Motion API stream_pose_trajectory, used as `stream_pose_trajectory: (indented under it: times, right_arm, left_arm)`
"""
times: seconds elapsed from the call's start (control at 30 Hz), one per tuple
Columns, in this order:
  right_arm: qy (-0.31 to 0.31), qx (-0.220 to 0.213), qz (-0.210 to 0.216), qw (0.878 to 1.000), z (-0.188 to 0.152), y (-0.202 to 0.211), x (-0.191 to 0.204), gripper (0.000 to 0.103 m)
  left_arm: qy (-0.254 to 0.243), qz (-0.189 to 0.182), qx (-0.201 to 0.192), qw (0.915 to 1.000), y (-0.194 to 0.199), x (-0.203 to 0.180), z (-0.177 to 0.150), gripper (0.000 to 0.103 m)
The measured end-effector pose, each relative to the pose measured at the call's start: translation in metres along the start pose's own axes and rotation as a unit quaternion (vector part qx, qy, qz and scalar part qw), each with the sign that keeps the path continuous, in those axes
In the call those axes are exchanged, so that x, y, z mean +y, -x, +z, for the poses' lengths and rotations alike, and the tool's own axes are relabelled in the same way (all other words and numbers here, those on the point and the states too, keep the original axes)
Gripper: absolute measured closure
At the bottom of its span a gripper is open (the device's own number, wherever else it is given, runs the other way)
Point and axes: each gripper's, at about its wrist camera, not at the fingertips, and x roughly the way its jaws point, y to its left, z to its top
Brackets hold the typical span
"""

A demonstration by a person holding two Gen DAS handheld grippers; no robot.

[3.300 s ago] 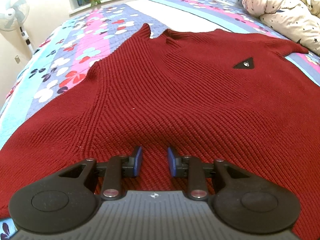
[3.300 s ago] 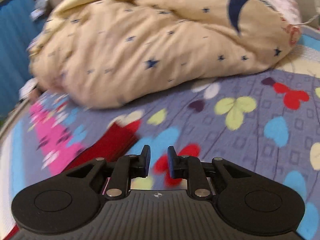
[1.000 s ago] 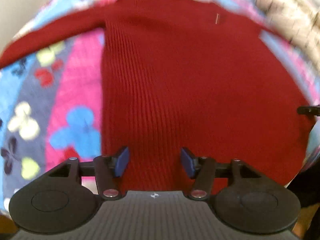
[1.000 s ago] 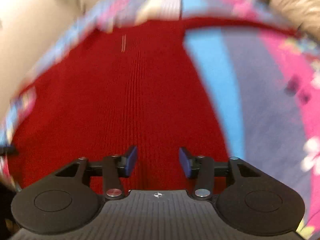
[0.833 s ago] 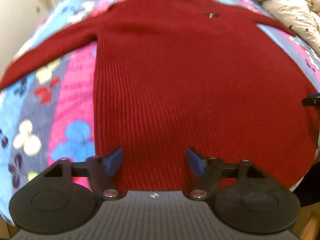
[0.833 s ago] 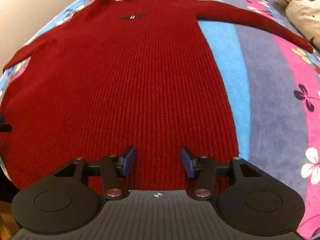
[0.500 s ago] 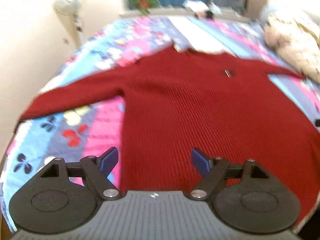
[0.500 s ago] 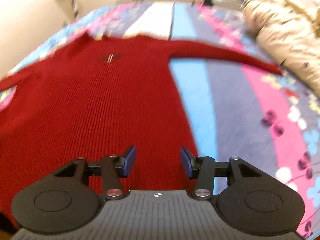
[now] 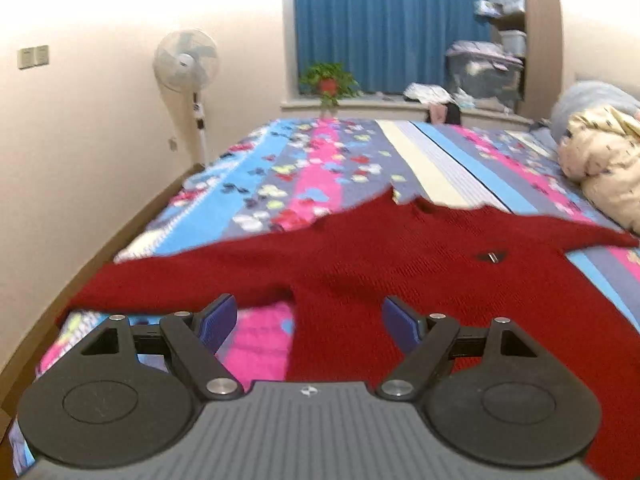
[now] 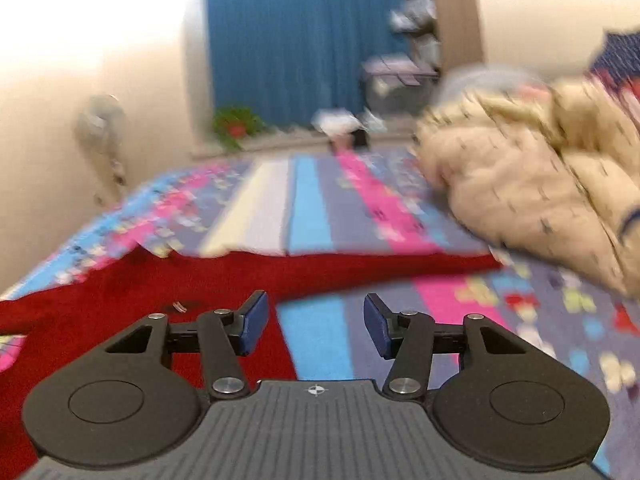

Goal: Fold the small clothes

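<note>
Nearest, left tongs (image 9: 308, 320): jaws stand wide apart, their blue pads (image 9: 218, 322) bare; nothing is gripped and nothing touches them; they hang above the bed, over the spot where the sweater's side seam meets its sleeve.
Right tongs (image 10: 316, 326): jaws parted at a middling width, having just been closing a little, with nothing between them; the pads (image 10: 252, 328) hold nothing and touch nothing; they hang above the sweater's edge and a blue stripe of the bedspread.
Red knit sweater (image 9: 400, 280): lies flat and spread out on the bed, front up, a small dark triangular badge (image 9: 491, 256) on the chest; in the left wrist view one sleeve (image 9: 192, 276) stretches out to the left toward the bed's edge, the other runs right toward the quilt; the neckline points away from the tongs.
Sweater in the right wrist view (image 10: 120, 304): fills the lower left, with one long sleeve (image 10: 380, 260) reaching right across the stripes; this view is blurred.
Bedspread (image 9: 304, 168): striped in blue, pink, grey and cream with a butterfly-like print; it lies under the sweater and runs on beyond it.
Cream quilt (image 10: 532, 184): bunched in a heap at the right side of the bed, near the end of the right sleeve.
Standing fan (image 9: 187, 62): by the left wall, beyond the bed's far corner.
Potted plant (image 9: 329, 80): on the window ledge behind the bed.
Blue curtain (image 9: 384, 24): hangs above that ledge, farthest back.
</note>
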Motion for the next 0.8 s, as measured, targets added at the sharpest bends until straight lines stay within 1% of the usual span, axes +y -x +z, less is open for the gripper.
stream_pose_trajectory:
  times: [0.07,0.1,0.2,0.27,0.3,0.33,0.37,0.4,0.43,0.47,0.53,0.6,0.67,0.8]
  right_arm:
    - [-0.009,-0.021,0.003,1.000,-0.003,0.001,-0.001,0.061]
    - [-0.003,-0.021,-0.001,1.000,-0.005,-0.002,0.002,0.061]
    - [0.013,-0.016,-0.010,1.000,-0.009,-0.011,0.011,0.061]
    - [0.027,-0.016,-0.023,0.999,-0.011,-0.015,0.015,0.061]
    - [0.033,-0.010,-0.028,0.999,-0.011,-0.016,0.018,0.057]
    - [0.039,0.002,-0.035,0.999,-0.012,-0.021,0.019,0.053]
    - [0.041,0.010,-0.039,0.998,-0.012,-0.021,0.022,0.048]
    - [0.041,0.017,-0.039,0.998,-0.012,-0.024,0.023,0.046]
    - [0.043,0.020,-0.036,0.998,-0.013,-0.026,0.024,0.045]
    - [0.045,0.022,-0.034,0.998,-0.013,-0.028,0.025,0.043]
    - [0.049,0.029,-0.034,0.998,-0.014,-0.035,0.028,0.041]
    - [0.046,0.037,-0.039,0.998,-0.014,-0.041,0.030,0.041]
    - [0.043,0.043,-0.042,0.997,-0.014,-0.047,0.033,0.040]
    - [0.057,0.053,-0.042,0.996,-0.016,-0.056,0.042,0.040]
  left_arm:
    - [-0.006,0.004,-0.011,0.9999,-0.011,0.006,0.014,0.019]
    - [-0.009,0.006,-0.016,0.9998,-0.018,0.009,0.022,0.019]
    - [-0.014,0.031,-0.025,0.9991,-0.049,0.029,0.040,0.019]
    - [-0.001,0.029,-0.021,0.9994,-0.070,0.046,0.044,0.019]
    - [0.003,0.036,-0.019,0.9991,-0.082,0.056,0.041,0.018]
    - [0.000,0.053,-0.017,0.9985,-0.092,0.064,0.035,0.018]
    - [-0.006,0.068,-0.005,0.9977,-0.102,0.071,0.031,0.018]
    - [-0.009,0.081,0.023,0.9964,-0.112,0.077,0.030,0.018]
    - [0.005,0.088,0.030,0.9957,-0.118,0.083,0.032,0.018]
    - [0.028,0.080,0.016,0.9963,-0.119,0.091,0.033,0.018]
    - [0.035,0.079,0.015,0.9961,-0.123,0.097,0.034,0.018]
    - [0.035,0.075,0.029,0.9961,-0.130,0.099,0.032,0.018]
    - [0.042,0.062,0.042,0.9963,-0.134,0.102,0.029,0.018]
    - [0.051,0.054,0.067,0.9950,-0.148,0.107,0.027,0.018]
